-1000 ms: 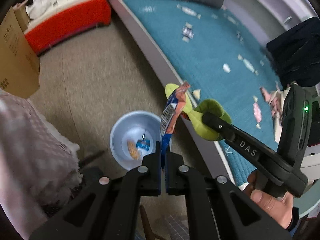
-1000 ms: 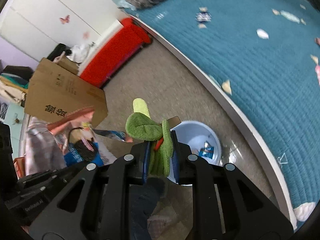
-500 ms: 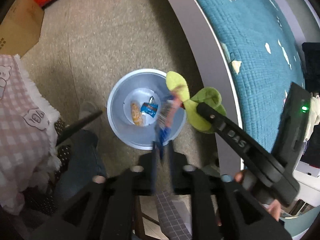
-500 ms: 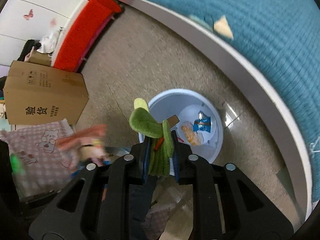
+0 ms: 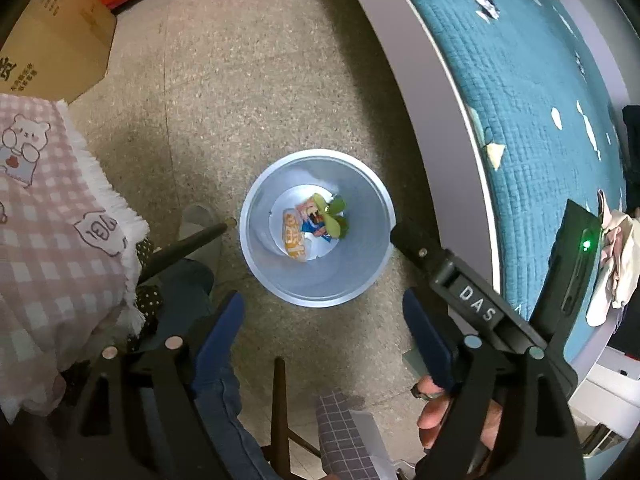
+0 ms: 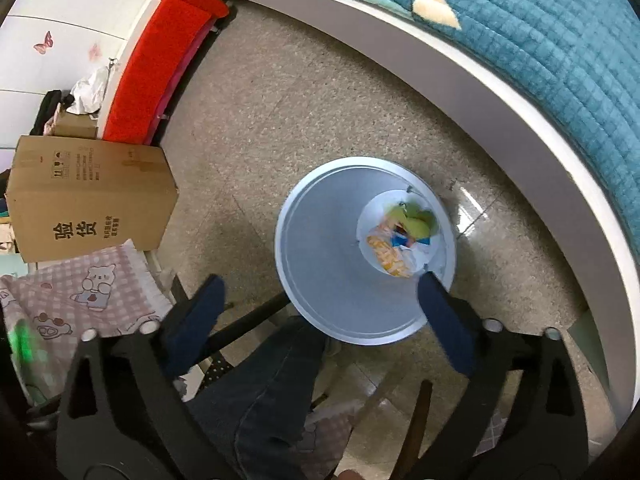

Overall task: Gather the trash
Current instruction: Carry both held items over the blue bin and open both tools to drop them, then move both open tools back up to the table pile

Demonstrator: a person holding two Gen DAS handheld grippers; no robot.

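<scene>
While both grippers hang over the bin [image 5: 372, 280], their jaws are spreading apart and nothing lies between them. Seen from the left wrist, the left gripper [image 5: 328, 320] points down at the floor [image 5: 248, 100], its blue pads wide on either side of the bin's near rim. From the right wrist, the right gripper [image 6: 320, 304] also looks down into the bin [image 6: 320, 248], pads apart, with empty air between them.

Every piece of trash in view sits at the bottom of the bin: a green peel [image 5: 334, 216] toward 1 o'clock, an orange wrapper [image 5: 293, 238] toward 8 o'clock, and a blue wrapper [image 5: 314, 226] between the two. They lie touching in one small heap.

Across the left-wrist view, the right gripper's black body [image 5: 472, 300] reaches in from 4 o'clock, its tip at the bin's rim, and a hand [image 5: 444, 412] holds it at 5 o'clock. A bed [image 5: 540, 100] with a teal quilt curves along 2 o'clock, just beside the bin. A box [image 5: 52, 48] stands at 10 o'clock, and a pink checked cloth [image 5: 52, 232] hangs at 9 o'clock. A leg in jeans [image 6: 272, 392] shows at 6 o'clock of the right-wrist view.
</scene>
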